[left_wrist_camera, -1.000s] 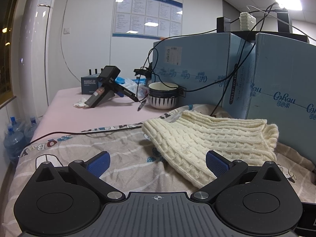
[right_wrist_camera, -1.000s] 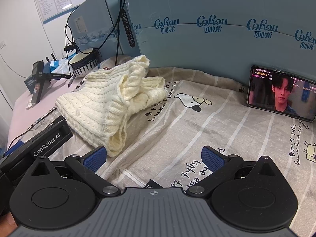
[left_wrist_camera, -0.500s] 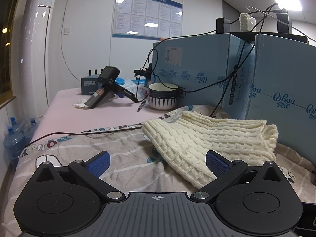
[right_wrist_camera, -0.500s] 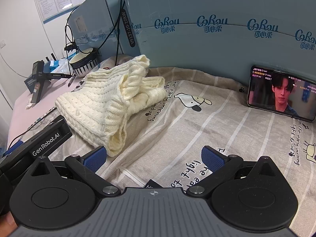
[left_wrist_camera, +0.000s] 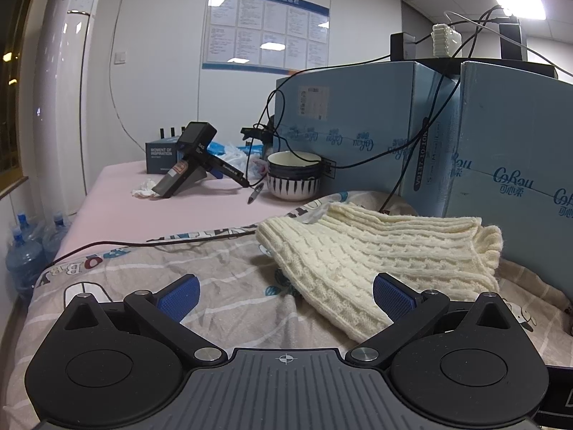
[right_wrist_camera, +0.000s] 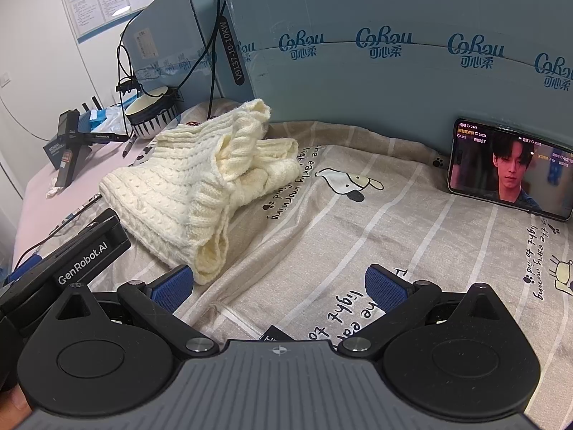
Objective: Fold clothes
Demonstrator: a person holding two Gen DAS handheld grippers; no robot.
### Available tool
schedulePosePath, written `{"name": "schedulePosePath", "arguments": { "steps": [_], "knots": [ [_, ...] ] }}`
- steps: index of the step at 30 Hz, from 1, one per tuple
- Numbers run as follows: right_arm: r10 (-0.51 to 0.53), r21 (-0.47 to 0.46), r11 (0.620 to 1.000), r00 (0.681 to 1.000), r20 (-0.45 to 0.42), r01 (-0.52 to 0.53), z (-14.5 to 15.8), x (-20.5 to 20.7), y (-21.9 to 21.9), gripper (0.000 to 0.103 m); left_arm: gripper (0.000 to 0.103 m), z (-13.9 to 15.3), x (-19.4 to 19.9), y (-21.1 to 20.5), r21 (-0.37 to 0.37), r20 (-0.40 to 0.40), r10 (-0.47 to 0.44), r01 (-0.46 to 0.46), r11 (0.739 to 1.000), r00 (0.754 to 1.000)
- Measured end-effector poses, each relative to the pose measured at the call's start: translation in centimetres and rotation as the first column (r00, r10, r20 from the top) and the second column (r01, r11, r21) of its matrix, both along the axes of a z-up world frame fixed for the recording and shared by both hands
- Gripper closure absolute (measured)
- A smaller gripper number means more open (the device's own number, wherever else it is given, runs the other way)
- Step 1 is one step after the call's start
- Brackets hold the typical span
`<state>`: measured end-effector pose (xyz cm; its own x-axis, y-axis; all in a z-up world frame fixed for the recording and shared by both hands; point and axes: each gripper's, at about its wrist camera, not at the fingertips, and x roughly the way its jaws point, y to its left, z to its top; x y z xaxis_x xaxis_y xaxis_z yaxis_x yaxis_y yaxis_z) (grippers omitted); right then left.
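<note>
A cream cable-knit sweater [left_wrist_camera: 376, 247] lies bunched in a folded heap on a grey striped cartoon-print sheet [left_wrist_camera: 215, 286]. My left gripper [left_wrist_camera: 286, 295] stands open just in front of its near edge, nothing between the blue pads. In the right wrist view the same sweater [right_wrist_camera: 200, 182] lies at the left, its ribbed hem close to my right gripper's left pad [right_wrist_camera: 172, 286]. My right gripper [right_wrist_camera: 279, 285] is open over the bare sheet [right_wrist_camera: 358, 236]. The left gripper's black body [right_wrist_camera: 82, 254] shows at the lower left.
Blue cardboard boxes [right_wrist_camera: 376, 46] wall off the back and right. A phone [right_wrist_camera: 508, 170] playing video leans against them. A striped bowl [left_wrist_camera: 293, 179], a black handheld device [left_wrist_camera: 189, 165], a pen and cables lie on the pink table [left_wrist_camera: 179, 211] beyond the sheet. Water bottles [left_wrist_camera: 25, 251] stand at far left.
</note>
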<state>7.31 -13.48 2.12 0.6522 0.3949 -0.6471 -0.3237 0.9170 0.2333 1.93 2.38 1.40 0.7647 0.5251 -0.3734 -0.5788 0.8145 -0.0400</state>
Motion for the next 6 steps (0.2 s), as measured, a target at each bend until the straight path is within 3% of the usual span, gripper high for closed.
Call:
{"name": "schedulePosePath", "arguments": {
  "steps": [6],
  "knots": [
    [0.001, -0.002, 1.0, 1.0, -0.002, -0.001, -0.07, 0.07, 0.0, 0.0, 0.0, 0.01, -0.02, -0.03, 0.0, 0.0, -0.001, 0.001, 1.0, 1.0]
  ]
}}
